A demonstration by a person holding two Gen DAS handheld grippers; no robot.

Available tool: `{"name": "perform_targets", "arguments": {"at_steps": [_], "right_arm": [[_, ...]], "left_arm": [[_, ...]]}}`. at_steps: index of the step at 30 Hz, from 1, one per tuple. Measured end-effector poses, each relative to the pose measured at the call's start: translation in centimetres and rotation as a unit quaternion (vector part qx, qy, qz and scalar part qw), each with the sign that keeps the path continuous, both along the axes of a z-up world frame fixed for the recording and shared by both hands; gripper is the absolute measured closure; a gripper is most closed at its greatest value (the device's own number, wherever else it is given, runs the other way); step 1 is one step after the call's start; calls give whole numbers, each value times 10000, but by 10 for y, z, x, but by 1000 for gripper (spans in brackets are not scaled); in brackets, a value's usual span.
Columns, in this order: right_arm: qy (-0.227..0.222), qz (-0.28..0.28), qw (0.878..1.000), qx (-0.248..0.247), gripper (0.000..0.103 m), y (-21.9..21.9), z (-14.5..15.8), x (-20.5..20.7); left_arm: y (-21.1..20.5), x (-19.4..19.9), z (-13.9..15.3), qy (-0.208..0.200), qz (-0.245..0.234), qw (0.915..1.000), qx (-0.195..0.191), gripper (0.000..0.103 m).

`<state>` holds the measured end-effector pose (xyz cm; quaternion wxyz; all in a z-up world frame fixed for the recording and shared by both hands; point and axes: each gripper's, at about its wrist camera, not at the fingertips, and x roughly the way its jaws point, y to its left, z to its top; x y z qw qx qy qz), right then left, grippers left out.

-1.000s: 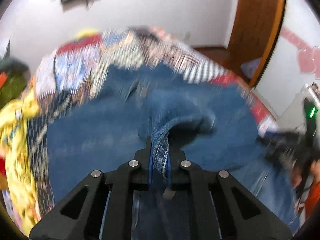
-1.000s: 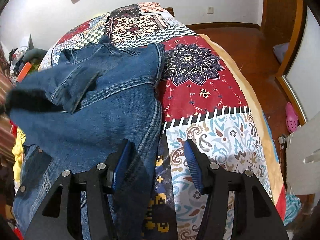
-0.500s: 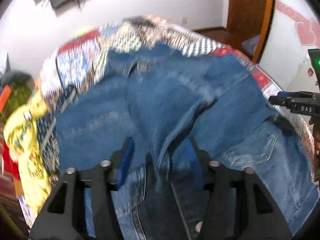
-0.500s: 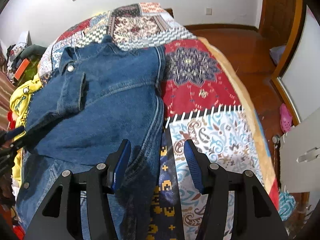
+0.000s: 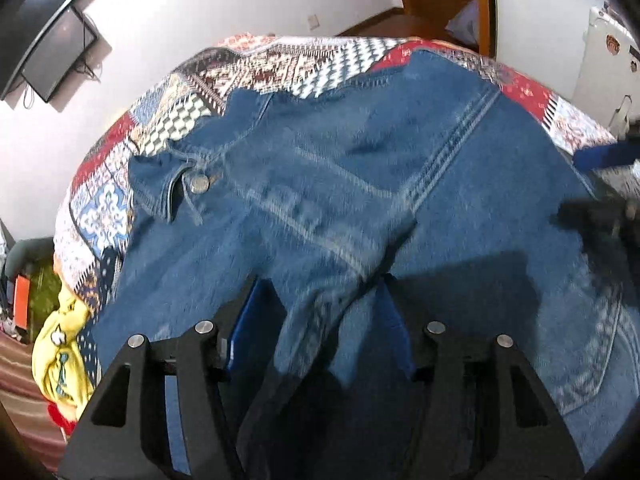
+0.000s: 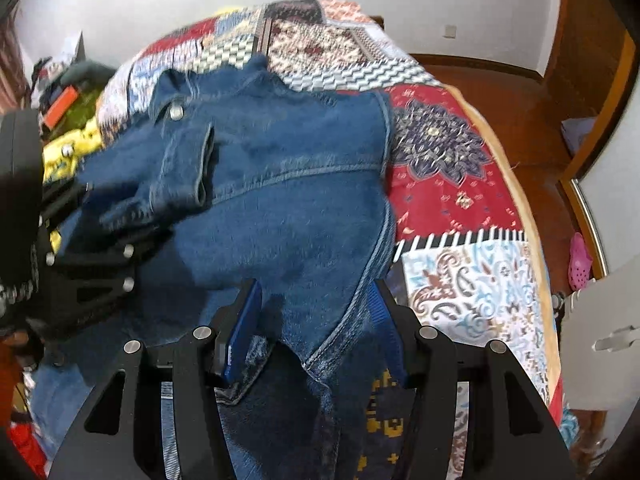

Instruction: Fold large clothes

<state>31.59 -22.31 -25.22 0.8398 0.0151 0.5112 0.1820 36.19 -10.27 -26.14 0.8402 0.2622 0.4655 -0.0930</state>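
A blue denim jacket lies spread on a patchwork bedspread, collar button at the upper left. My left gripper is open low over the jacket; a loose sleeve fold lies between its fingers without being pinched. In the right wrist view the jacket has a sleeve cuff folded across its front, and the left gripper hovers there. My right gripper is open, straddling the jacket's right edge seam. Its blurred shape shows at the left view's right edge.
The bedspread extends right of the jacket. A yellow garment hangs off the bed's left side. A wall screen is at upper left. Wooden floor, a pink shoe and white furniture lie right of the bed.
My left gripper released the sleeve cuff, opened, rolled and dropped closer to the jacket; the sleeve now lies across the front. My right gripper shifted left over the jacket's edge.
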Motion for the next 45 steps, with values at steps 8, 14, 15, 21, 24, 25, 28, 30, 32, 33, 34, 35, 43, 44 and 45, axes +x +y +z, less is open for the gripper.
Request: {"name": "perform_targets", "arguments": {"at_steps": [8,14,15,21,24,25,28,30,32,33,34,35,43,44,45], "right_arm": [[62,-15,9999,-103,49,1,-6,2],[66,-39,9998,-167,47,3,-7,1],[83,-50,9998,-144,47,3,-8,2],[141,-23,9998,-160,44,5,-9,3],[133,-16,9996,-249,44,7,-9,3],[129,-17,9995,-276,44,8,-9,3],[116,-33,9994,-337,44,10,-9,2],[116,-45,9992,-373,44,11,-10,1],[144,-67,9991,-383,44,11,-10,1],[158,-77,9991,-388,44,11,-9,2],[165,-78,9990,-397,44,11,-9,2],[170,-78,9990,-410,44,11,-9,2],[176,-130,9987,-470,43,13,-10,1],[189,-131,9986,-477,43,14,-9,1],[205,-119,9985,-490,43,14,-9,2]], "left_arm": [[10,11,14,232,108,9948,-984,80],[59,-7,71,-31,419,9736,-2245,83],[73,-13,82,-128,537,9685,-2429,84],[151,-44,107,-465,1298,9450,-2966,84],[181,-62,98,-475,1666,9383,-2994,84],[192,-69,91,-436,1823,9353,-3000,84],[216,-87,75,-363,2160,9264,-3062,84],[230,-97,63,-303,2374,9209,-3076,84],[245,-109,45,-141,2605,9136,-3119,84],[249,-113,37,-49,2671,9111,-3138,84],[254,-119,25,99,2761,9077,-3160,84],[256,-123,18,155,2824,9068,-3128,84],[273,-155,-16,431,3330,9066,-2556,68],[278,-158,-14,430,3352,9063,-2538,67],[280,-160,-10,400,3362,9069,-2509,66]]}}
